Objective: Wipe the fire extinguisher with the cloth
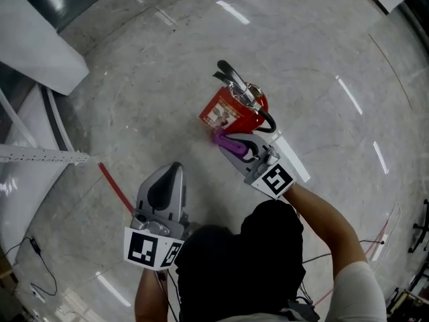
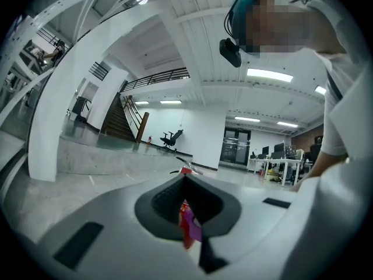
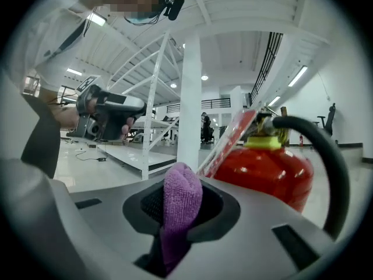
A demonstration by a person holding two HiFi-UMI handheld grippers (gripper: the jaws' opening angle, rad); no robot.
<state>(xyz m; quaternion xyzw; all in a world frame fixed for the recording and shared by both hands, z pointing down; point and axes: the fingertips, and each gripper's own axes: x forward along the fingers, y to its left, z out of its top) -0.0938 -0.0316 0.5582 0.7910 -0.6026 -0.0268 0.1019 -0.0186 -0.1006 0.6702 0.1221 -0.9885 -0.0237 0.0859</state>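
The red fire extinguisher (image 1: 236, 113) stands upright on the pale floor (image 1: 322, 52). It looks a heavy, smooth-painted cylinder that I'd steady by its top handle rather than its slick side, and its white label (image 1: 218, 117) is too blurred to read. The right gripper (image 1: 230, 146) is clamped on a soft purple cloth (image 1: 220, 138) that seems to touch its flank, while the left gripper (image 1: 173, 173) hangs well back, jaws together and empty.

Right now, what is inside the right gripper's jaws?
A purple cloth, clamped between the shut jaws, with the red fire extinguisher behind it. The cloth's lower end is hidden inside the jaws.
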